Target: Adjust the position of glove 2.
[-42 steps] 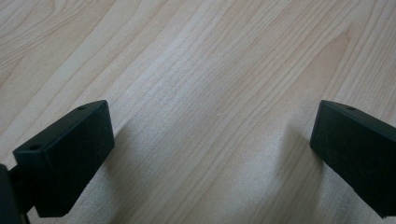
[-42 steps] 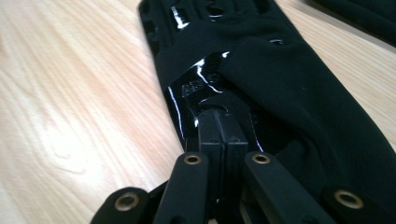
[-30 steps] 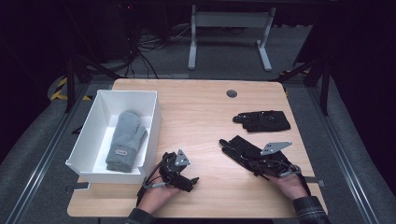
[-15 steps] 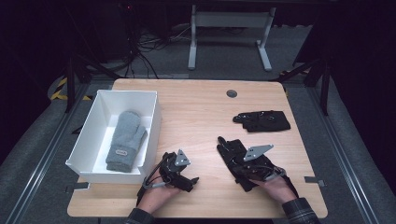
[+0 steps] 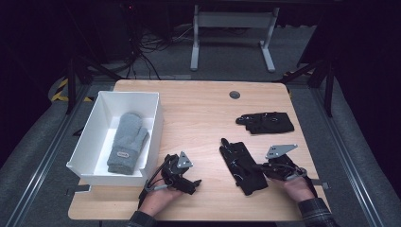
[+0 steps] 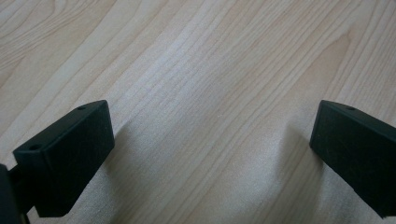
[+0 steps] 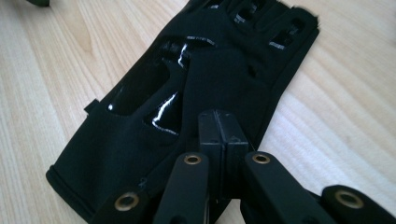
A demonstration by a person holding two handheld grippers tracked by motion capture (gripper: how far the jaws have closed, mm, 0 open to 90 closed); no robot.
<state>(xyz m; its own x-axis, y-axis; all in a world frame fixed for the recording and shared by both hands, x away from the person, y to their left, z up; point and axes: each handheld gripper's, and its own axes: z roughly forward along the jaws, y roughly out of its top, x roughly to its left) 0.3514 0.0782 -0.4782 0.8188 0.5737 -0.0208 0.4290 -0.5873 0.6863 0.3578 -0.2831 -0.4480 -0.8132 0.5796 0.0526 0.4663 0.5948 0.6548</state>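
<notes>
High view: grey mitten label unreadable; right gripper jaws together on black glove, left gripper jaws apart

Readable text: none that I can make out. The grey mitten in my white box carries a small oval label patch near its cuff; the lettering on it is too small to read.
</notes>
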